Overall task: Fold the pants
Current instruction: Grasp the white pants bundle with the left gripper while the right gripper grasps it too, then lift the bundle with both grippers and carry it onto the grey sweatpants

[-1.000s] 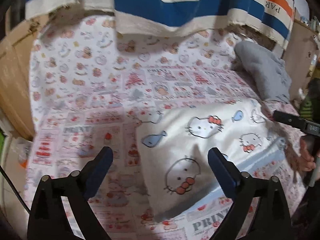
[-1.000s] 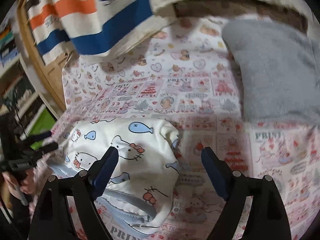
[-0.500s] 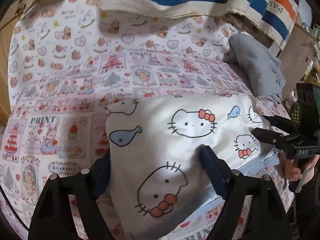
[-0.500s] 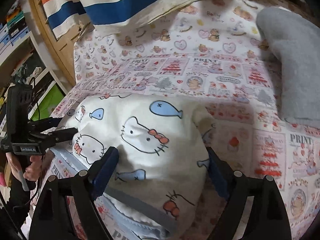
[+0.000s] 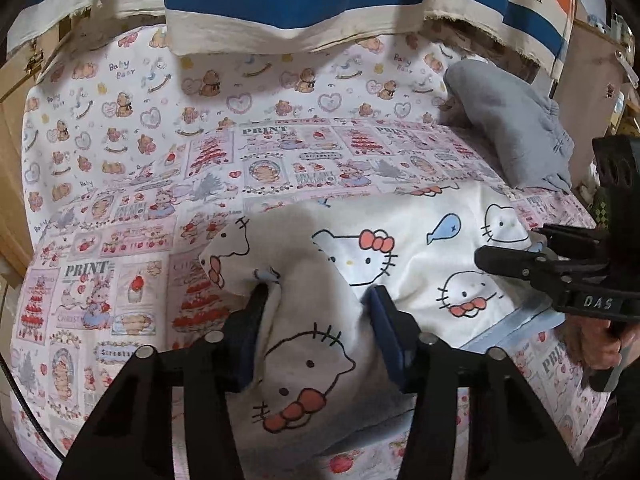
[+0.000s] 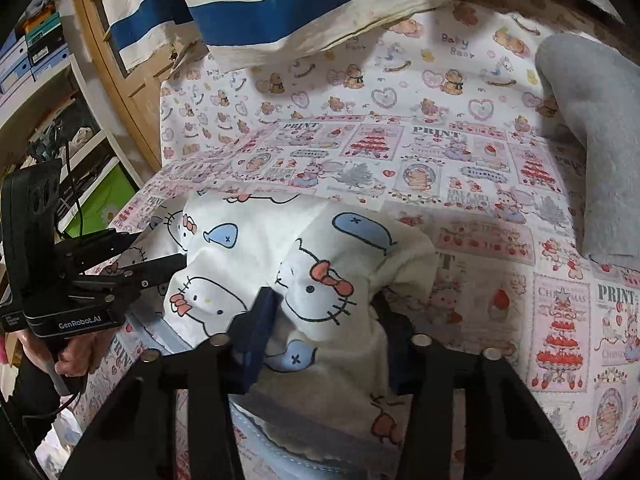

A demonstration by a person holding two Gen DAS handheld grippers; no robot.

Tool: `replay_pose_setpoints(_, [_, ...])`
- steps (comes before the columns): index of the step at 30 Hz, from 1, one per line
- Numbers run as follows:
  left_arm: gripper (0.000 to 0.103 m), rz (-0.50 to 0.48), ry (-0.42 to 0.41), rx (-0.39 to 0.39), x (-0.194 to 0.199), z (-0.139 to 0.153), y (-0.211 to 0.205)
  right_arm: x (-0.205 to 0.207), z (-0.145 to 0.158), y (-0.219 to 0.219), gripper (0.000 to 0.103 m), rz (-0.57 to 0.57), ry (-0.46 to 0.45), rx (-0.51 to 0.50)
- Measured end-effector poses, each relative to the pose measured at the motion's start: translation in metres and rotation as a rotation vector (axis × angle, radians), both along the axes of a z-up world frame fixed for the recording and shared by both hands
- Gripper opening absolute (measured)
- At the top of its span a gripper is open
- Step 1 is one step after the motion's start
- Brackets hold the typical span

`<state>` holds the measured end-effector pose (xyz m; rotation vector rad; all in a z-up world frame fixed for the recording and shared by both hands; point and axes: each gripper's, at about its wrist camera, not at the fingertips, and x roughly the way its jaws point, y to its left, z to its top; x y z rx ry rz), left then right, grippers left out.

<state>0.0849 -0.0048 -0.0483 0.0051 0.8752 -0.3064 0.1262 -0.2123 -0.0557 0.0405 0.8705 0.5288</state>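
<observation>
Left wrist: soft pants (image 5: 400,240) bunched.

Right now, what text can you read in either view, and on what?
"PRINT": bedsheet panels.
"Baby Bear": bedsheet, upper part.
"DAS": right gripper, on its body.
"GenRobot.AI": left gripper, on its body.
"PAR": striped cloth, upside down, cut off.
Smaller panel captions: too blurred.

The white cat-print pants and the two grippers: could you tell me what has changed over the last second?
Both grippers moved in over the pants. The left gripper and right gripper, wide open before, are now closing, each with a bunched ridge of the fabric between its fingers. The cloth has puckered up where it lay flat. The grey garment and the patterned sheet stay as they were.
</observation>
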Motion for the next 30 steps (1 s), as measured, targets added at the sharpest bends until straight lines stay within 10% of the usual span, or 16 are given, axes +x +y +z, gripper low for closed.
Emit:
replay_pose_setpoints(8, [0.023, -0.005, -0.027, 0.030, -0.005, 0.005, -0.009, -0.001, 0.003, -0.009, 0.020, -0.028, 0.002, 0.061])
replay_pose_setpoints(30, [0.022, -0.065, -0.338, 0.064, -0.026, 0.088, -0.087, -0.044, 0.100, -0.084, 0.016, -0.127, -0.320, 0.081])
